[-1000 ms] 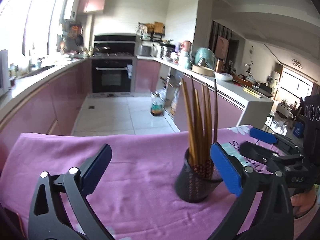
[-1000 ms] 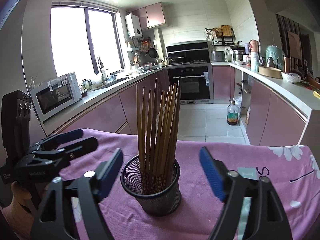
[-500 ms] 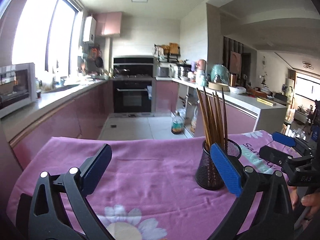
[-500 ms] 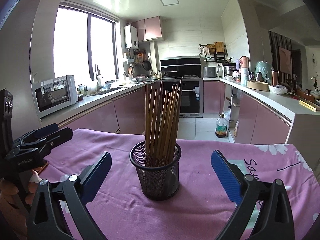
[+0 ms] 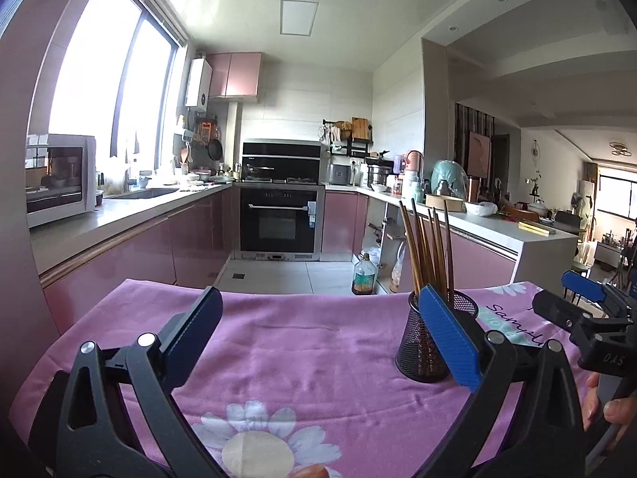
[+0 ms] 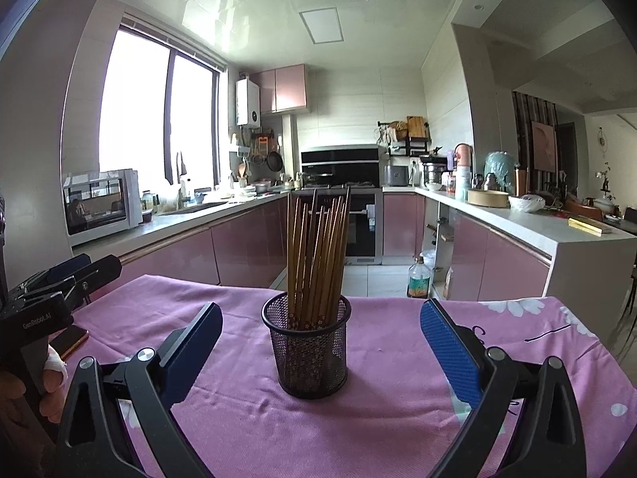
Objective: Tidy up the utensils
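Change since a second ago: both tongs have drawn back from the mesh holder; in the left view it has shrunk and slid toward the right pad, and in the right view it now stands clear of both pads.
Left tongs: released, pads spread wide, nothing between them, only pink cloth ahead.
Right tongs: released too, jaws wide, the holder centred just ahead of the gap and touching neither pad.
Chopsticks: all stand bunched upright in the holder, tips fanned slightly; a few lean.
Holder's place: upright on the cloth-covered desk, just beyond the right tongs, off to the right of the left tongs.
Loose utensils: none visible on the cloth in either view.
Phone-like object: lies by the desk's left edge, near the left tongs; not a utensil.
Far: kitchen counters and oven, untouched.
Progress, as I judge it: gathering looks finished; little or nothing remains besides withdrawing.
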`<state>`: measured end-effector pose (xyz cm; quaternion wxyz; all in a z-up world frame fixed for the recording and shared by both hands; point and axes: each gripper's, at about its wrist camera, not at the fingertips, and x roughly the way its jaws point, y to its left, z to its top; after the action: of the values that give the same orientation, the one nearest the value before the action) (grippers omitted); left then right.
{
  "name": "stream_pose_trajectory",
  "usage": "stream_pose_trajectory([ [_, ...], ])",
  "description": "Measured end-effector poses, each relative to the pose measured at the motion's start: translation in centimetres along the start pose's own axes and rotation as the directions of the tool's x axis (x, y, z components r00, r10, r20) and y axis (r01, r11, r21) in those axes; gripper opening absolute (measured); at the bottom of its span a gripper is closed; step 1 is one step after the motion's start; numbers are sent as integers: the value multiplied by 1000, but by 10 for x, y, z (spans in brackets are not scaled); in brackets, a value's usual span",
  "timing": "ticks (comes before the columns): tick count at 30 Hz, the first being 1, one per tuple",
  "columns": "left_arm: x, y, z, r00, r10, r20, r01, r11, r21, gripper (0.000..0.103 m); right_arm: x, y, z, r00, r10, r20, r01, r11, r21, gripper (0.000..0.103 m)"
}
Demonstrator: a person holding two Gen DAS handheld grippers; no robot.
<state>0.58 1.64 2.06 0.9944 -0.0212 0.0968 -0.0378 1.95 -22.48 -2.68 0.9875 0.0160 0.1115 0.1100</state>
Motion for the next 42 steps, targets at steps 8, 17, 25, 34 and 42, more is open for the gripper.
stream_pose_trajectory([
  [8,-15,-4,0,999,9,36,-9,1000,15,97,-11,4,2,999,-17,36,17,1000,-9,96],
  [17,-32,-8,3,997,14,71,-16,999,29,97,-16,8,2,999,-23,49,24,1000,-12,96],
  [25,-38,-8,3,997,9,77,-11,1000,25,97,-18,9,1,998,-27,55,28,1000,-11,96],
  [34,-38,-8,4,997,8,73,-9,1000,15,97,-21,9,2,998,-34,59,35,999,-12,96],
  [42,-38,-9,4,997,7,72,-8,1000,17,97,-23,8,5,997,-38,63,38,999,-8,96],
])
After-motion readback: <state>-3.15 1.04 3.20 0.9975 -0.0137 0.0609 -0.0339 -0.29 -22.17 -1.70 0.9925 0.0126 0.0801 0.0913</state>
